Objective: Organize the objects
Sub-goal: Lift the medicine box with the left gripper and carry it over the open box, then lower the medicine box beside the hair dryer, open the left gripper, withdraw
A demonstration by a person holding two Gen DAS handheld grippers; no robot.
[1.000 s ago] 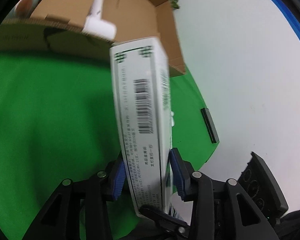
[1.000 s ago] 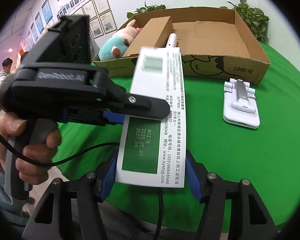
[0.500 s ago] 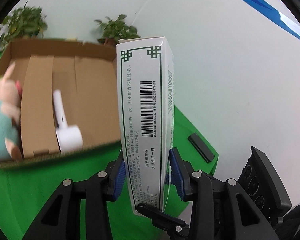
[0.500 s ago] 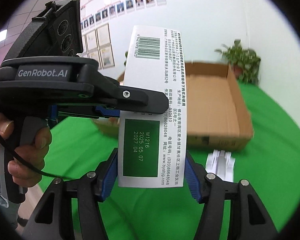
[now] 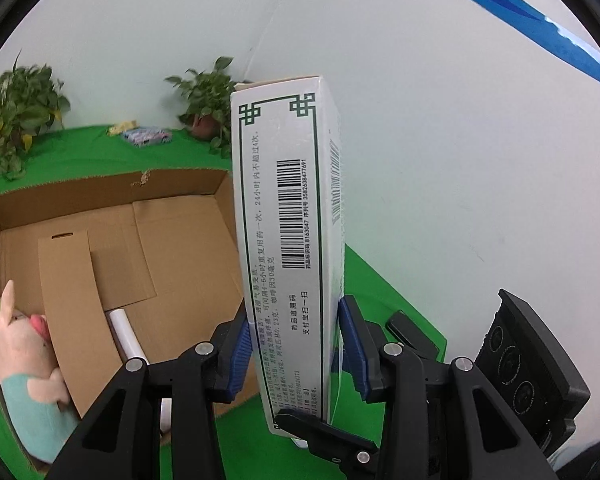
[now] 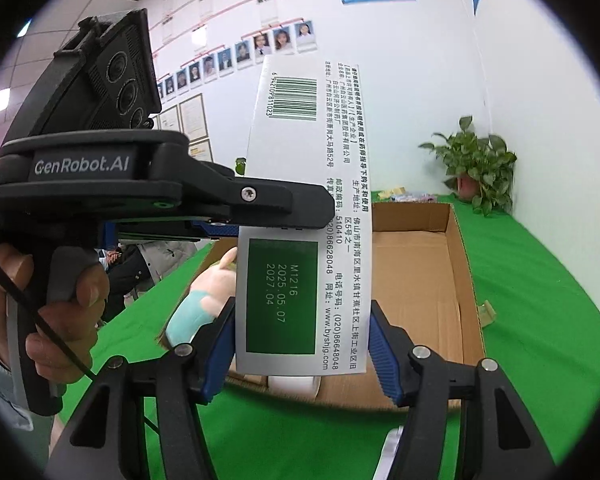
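Observation:
My left gripper (image 5: 295, 354) is shut on a long white medicine box (image 5: 287, 240) with green trim and barcodes, held upright in the air near the open cardboard box (image 5: 111, 184). The same medicine box (image 6: 304, 216) fills the right wrist view, standing between the blue pads of my right gripper (image 6: 302, 344); small gaps show at both pads. The left gripper (image 6: 219, 204) crosses that view and clamps the medicine box's middle. Inside the cardboard box (image 6: 456, 264) lie a pink and teal plush pig (image 5: 23, 364), a white tube-shaped item (image 5: 125, 334) and a brown cardboard insert (image 5: 75, 304).
The table has a green cloth (image 6: 540, 300). Potted plants (image 5: 207, 96) stand behind the cardboard box by the white wall. A black flat item (image 5: 410, 332) lies on the cloth to the right. A white stand's edge (image 6: 392, 448) shows at the bottom of the right wrist view.
Both grippers have risen and tilted with the medicine box, from low before the cardboard box's front wall to higher up, so its inside now shows. The left grip has held throughout.

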